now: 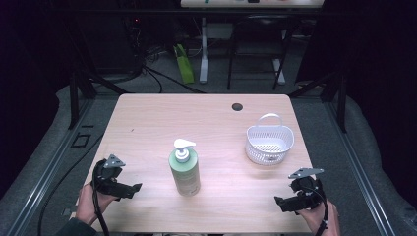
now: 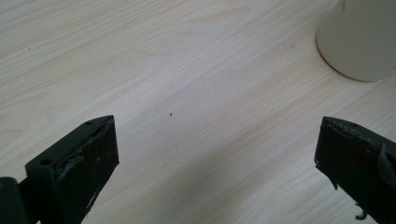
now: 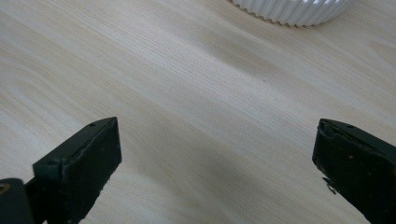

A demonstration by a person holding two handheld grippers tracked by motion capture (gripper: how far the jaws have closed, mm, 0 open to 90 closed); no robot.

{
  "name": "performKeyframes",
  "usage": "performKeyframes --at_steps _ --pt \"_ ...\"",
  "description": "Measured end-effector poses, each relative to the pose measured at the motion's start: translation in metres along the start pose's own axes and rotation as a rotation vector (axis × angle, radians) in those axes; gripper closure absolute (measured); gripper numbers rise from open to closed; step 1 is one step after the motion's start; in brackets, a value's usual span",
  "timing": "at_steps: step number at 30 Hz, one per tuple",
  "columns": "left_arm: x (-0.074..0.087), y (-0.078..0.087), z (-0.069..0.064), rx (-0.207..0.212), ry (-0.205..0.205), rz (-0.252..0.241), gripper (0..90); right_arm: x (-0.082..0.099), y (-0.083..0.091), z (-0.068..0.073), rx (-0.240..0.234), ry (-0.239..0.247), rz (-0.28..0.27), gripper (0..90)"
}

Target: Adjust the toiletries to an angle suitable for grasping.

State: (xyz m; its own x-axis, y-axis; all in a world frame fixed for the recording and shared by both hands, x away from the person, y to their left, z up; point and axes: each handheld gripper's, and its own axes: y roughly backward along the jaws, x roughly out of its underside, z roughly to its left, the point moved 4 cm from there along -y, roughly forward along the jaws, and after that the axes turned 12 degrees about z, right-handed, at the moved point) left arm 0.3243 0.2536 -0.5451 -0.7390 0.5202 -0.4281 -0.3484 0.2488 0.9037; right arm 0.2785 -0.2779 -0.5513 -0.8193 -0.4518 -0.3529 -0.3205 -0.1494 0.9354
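Pale wooden table [image 1: 147,118] under a dark room, with both grippers waiting at its near edge.

Left gripper [image 1: 135,187] and right gripper [image 1: 278,201] each rest low with jaws spread wide and nothing between them. Nearest the left one, a green pump bottle [image 1: 184,169] stands upright at the table's middle; its base shows at the top right of the left gripper view [image 2: 359,39]. A sound grasp, I judge, takes the bottle's body squarely from the side, below the pump, keeping it upright. A white basket [image 1: 269,143] sits well apart to the right, ahead of the right gripper; bare wood lies between, so nothing blocks either reach.
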Motion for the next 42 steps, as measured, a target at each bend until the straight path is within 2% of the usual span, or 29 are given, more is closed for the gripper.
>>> performKeyframes --at_steps 7,9,12,14,16,21,23,31,33,42 --pt "-0.005 0.003 -0.009 0.022 -0.017 -0.035 0.0 0.001 -0.001 0.003 0.002 0.018 0.006 1.4" --pt "-0.009 0.004 -0.015 0.035 -0.032 -0.050 0.0 0.001 -0.001 0.004 0.001 0.024 0.011 1.4" --pt "-0.013 0.004 -0.022 0.041 -0.047 -0.066 0.0 0.002 -0.001 0.004 0.003 0.023 0.012 1.4" --pt "-0.016 0.006 -0.024 0.027 -0.064 -0.087 0.0 0.002 -0.001 0.003 0.006 0.025 0.013 1.4" --pt "-0.020 0.008 -0.026 0.038 -0.066 -0.107 0.0 0.002 -0.001 0.004 0.007 0.026 0.014 1.4" --pt "-0.024 0.006 -0.033 0.066 -0.083 -0.110 0.0 0.001 -0.002 0.005 0.004 0.031 0.012 0.5" --pt "-0.029 0.006 -0.040 0.091 -0.092 -0.122 0.0 0.001 -0.002 0.004 0.004 0.031 0.012 0.5" --pt "-0.043 0.003 -0.065 0.116 -0.135 -0.156 0.0 0.002 -0.003 -0.001 0.004 0.018 0.014 0.5" --pt "-0.047 0.003 -0.070 0.122 -0.149 -0.164 0.0 0.002 -0.004 -0.002 0.000 0.005 0.015 0.5" --pt "-0.062 0.000 -0.088 0.172 -0.169 -0.207 0.0 0.002 -0.005 -0.001 0.000 0.011 0.019 0.6"
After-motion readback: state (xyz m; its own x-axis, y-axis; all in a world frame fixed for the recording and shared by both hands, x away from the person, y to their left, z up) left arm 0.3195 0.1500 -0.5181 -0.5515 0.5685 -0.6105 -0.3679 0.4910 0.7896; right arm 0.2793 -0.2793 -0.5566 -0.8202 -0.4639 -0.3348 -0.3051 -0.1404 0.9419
